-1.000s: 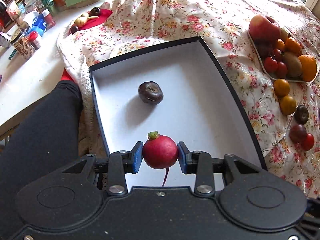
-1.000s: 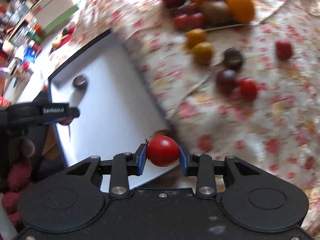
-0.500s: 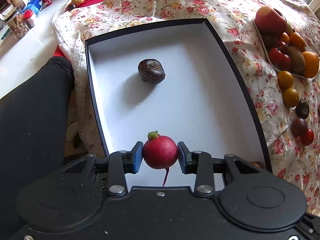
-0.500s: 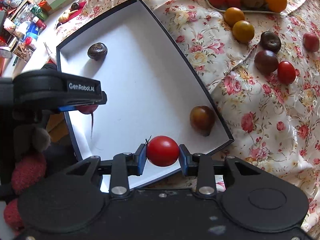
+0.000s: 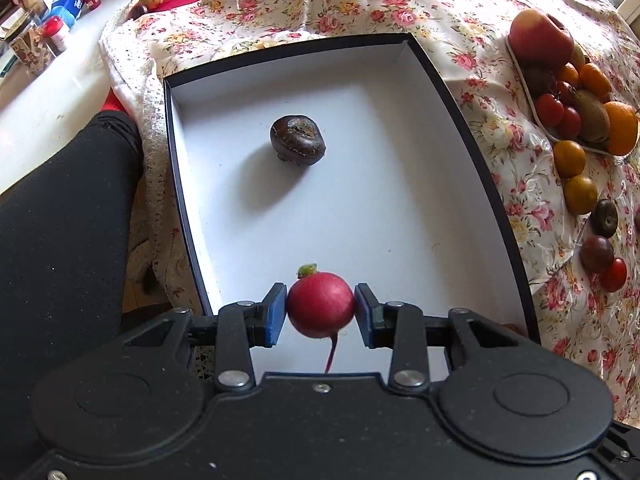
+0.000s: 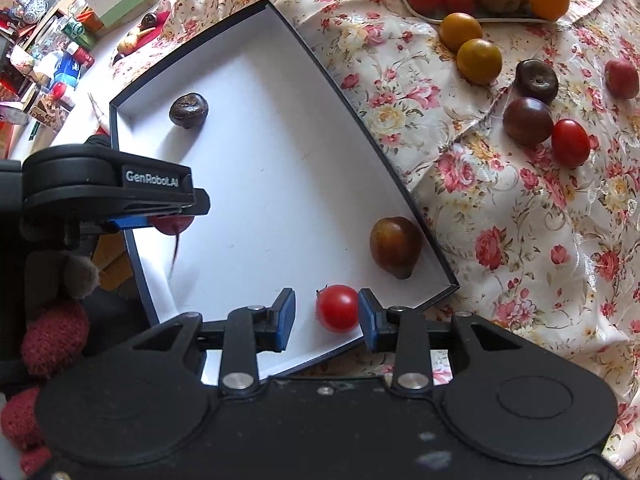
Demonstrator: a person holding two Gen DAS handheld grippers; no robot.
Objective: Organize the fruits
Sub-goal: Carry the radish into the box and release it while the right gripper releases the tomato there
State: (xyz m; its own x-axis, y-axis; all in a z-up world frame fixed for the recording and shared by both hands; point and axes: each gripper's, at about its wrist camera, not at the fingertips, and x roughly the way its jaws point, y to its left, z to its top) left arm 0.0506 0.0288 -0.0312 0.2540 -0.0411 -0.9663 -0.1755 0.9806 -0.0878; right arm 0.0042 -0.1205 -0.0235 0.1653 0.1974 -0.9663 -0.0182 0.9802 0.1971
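My left gripper (image 5: 320,310) is shut on a red radish (image 5: 320,308) and holds it over the near end of the white box (image 5: 400,152). A dark brown fruit (image 5: 298,140) lies in the box's far part. My right gripper (image 6: 327,314) is open over the box's near corner (image 6: 440,276). A red cherry tomato (image 6: 338,307) sits between its jaws, close to the right pad, with a gap to the left pad. A brown-green tomato (image 6: 395,246) lies in the box by its right wall. The left gripper (image 6: 160,220) with the radish shows in the right wrist view.
A plate (image 6: 424,16) of mixed fruit stands at the far right on the floral cloth (image 6: 520,220). Loose tomatoes (image 6: 528,120) lie on the cloth beside the box. Bottles and clutter (image 5: 60,12) stand at the far left. A person's black-clad leg (image 5: 60,220) is left of the box.
My right gripper has opened and let go of the red cherry tomato over the box's near corner. My left gripper still holds the radish and has shifted only slightly.
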